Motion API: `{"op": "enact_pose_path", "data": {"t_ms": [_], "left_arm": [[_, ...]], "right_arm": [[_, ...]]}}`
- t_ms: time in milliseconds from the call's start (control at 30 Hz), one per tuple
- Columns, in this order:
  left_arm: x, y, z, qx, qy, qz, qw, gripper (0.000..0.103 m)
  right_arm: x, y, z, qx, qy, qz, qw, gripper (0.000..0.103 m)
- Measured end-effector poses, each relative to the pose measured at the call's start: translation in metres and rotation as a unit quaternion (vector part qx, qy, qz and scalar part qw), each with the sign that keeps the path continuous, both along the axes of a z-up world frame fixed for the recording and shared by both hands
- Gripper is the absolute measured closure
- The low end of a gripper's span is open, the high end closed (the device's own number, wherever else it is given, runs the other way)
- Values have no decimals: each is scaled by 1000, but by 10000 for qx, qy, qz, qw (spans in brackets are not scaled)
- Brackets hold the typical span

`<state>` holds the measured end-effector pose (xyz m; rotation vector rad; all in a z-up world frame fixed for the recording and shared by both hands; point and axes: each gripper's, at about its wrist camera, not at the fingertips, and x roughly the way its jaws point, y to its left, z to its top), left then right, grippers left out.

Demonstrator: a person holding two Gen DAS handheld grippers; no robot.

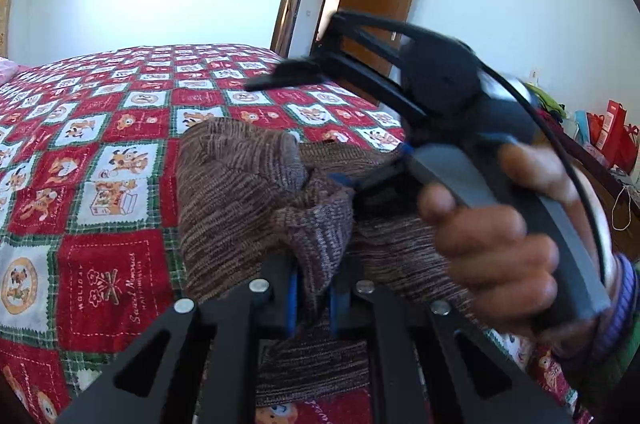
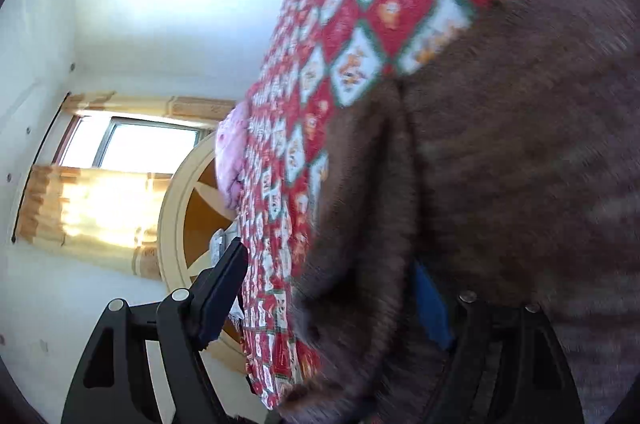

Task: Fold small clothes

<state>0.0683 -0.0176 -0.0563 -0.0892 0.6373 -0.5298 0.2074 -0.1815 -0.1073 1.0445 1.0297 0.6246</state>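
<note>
A brown striped knit garment point(image 1: 224, 192) lies bunched on the red, white and green patterned bedspread point(image 1: 100, 144). My left gripper point(image 1: 314, 304) is shut on a fold of it, the blue pads pinching the knit at the bottom of the left wrist view. A hand point(image 1: 492, 244) holds my right gripper point(image 1: 316, 132) over the garment from the right. Its jaws stand wide apart. In the right wrist view the right gripper point(image 2: 328, 296) has one finger point(image 2: 224, 288) free in the air and its blue pad point(image 2: 432, 304) against the garment point(image 2: 520, 144), a ridge of knit between them.
The bedspread point(image 2: 360, 4) runs to a pink pillow point(image 2: 232, 152) and a cream headboard point(image 2: 180, 204) below a curtained window point(image 2: 140, 144). A brown door point(image 1: 380, 4) stands open past the bed's far corner. Red bags point(image 1: 612, 132) sit on furniture at the right.
</note>
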Motion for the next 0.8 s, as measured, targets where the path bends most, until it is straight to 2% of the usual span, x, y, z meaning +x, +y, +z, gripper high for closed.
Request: {"op": "enact_pose_path", "data": {"t_ms": [133, 167, 200, 267, 433, 600, 700, 800], "left_arm": [[1, -1, -2, 35, 22, -48, 10000, 91], [2, -1, -3, 27, 55, -65, 10000, 91], [3, -1, -3, 22, 74, -71, 9999, 91], [4, -1, -4, 32, 101, -92, 9999, 91], [-2, -6, -1, 153, 19, -182, 9997, 91], [-10, -16, 10, 109, -49, -338, 9994, 91], [-12, -31, 17, 196, -79, -459, 9987, 91], [-17, -49, 22, 340, -122, -580, 9977, 91]], "right_arm": [[21, 14, 9, -846, -217, 130, 9961, 26], [24, 18, 9, -1031, -278, 203, 9941, 42], [24, 22, 9, -1175, -313, 271, 9922, 70], [21, 29, 10, -1629, -370, 291, 9855, 92], [13, 28, 23, -2188, -827, 175, 9721, 94], [-2, 13, 55, -2565, -1228, 96, 9587, 94], [-11, -8, 66, -2826, -1284, 8, 9506, 94], [-23, -26, 73, -2900, -1291, -143, 9482, 94]]}}
